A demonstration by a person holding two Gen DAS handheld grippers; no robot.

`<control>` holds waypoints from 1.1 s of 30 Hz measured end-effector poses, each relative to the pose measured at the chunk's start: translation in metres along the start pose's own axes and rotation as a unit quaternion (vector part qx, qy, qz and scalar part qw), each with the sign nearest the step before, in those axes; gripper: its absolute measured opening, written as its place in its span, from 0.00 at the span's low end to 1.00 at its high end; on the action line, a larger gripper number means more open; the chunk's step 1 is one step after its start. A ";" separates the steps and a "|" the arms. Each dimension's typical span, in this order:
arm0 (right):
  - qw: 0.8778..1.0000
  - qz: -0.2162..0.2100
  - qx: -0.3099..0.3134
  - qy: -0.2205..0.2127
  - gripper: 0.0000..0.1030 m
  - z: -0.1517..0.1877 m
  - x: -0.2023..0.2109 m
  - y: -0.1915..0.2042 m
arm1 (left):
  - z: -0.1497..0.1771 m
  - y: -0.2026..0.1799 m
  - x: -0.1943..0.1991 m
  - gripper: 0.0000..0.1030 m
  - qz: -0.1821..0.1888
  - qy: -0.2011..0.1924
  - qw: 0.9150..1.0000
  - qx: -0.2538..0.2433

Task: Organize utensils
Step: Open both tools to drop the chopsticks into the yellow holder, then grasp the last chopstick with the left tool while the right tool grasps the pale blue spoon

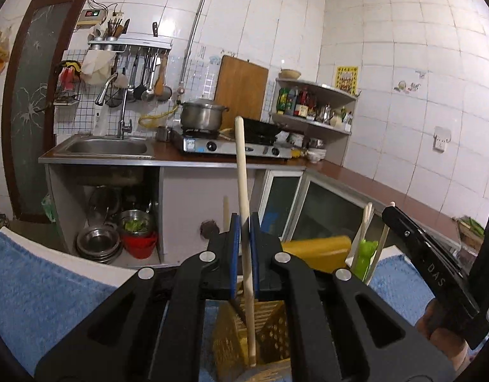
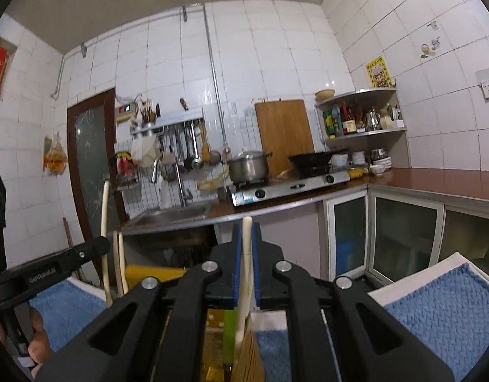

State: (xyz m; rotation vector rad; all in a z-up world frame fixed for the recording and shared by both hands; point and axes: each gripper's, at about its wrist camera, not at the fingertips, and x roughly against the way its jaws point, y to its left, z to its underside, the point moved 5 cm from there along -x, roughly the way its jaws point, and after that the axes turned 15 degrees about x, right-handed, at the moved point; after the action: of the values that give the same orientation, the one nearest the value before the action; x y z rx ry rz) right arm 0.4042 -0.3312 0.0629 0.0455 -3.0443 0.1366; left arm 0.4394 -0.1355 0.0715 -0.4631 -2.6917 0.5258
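Between the left jaws [image 1: 244, 248] a long wooden stick [image 1: 244, 210] stands almost straight up. The blue pads are shut tight on it. Its low end dips into a wooden holder [image 1: 273, 328] right under the jaws. A second stick [image 1: 226, 213] pokes up just behind the pads.

The right jaws [image 2: 247, 264] are shut on a pale stick [image 2: 246, 254] too. Below them sits a slatted wooden box [image 2: 249, 356] with something green [image 2: 229, 334] beside it. The pale stick's low end is blurry, so I cannot tell if it is inside yet. A blue towel [image 1: 31, 289] lies on the desk to both sides.

What could go wrong? The two grippers are near each other, and each one shows up at the edge of the other's view. If one swings sideways, they may bump. A tilted stick could catch on the holder's edge and tip it over. If the jaws let go too high, a stick could bounce out and fall on the towel.
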 end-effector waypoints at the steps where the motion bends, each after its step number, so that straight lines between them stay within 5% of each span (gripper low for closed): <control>1: 1.000 0.000 0.005 0.005 0.07 0.001 0.000 0.001 | 0.002 0.001 0.000 0.05 -0.007 0.004 1.000 -0.005; 5: 1.000 -0.003 -0.002 0.019 0.08 0.001 0.005 0.002 | 0.011 0.009 -0.003 0.09 -0.025 0.042 0.999 -0.010; 8: 0.999 -0.016 0.002 0.036 0.12 -0.002 0.011 0.003 | 0.012 0.017 0.007 0.34 -0.036 0.058 0.998 -0.003; 9: 0.999 -0.016 0.005 0.042 0.20 -0.004 0.015 0.004 | 0.009 0.020 0.015 0.46 -0.045 0.054 0.998 -0.003; 10: 0.999 -0.017 0.003 0.043 0.41 -0.007 0.021 0.003 | 0.007 0.022 0.021 0.52 -0.051 0.052 0.997 -0.001; 11: 0.999 -0.018 0.001 0.040 0.52 -0.009 0.026 0.004 | 0.005 0.024 0.028 0.59 -0.055 0.053 0.997 0.002; 16: 0.998 -0.021 0.016 0.056 0.52 -0.017 0.055 0.008 | 0.005 0.040 0.058 0.77 -0.076 0.086 0.993 0.022; 18: 0.998 -0.017 0.017 0.062 0.53 -0.013 0.071 0.011 | 0.009 0.047 0.072 0.92 -0.092 0.092 0.991 0.025; 33: 0.978 -0.058 0.037 0.195 0.64 0.072 0.131 0.056 | 0.094 0.093 0.137 0.95 -0.146 0.191 0.970 0.040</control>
State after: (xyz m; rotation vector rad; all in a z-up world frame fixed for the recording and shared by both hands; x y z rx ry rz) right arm 0.2650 -0.2855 -0.0010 0.1794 -2.6357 0.2212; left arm 0.3038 -0.0303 -0.0103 -0.1226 -2.3025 0.4085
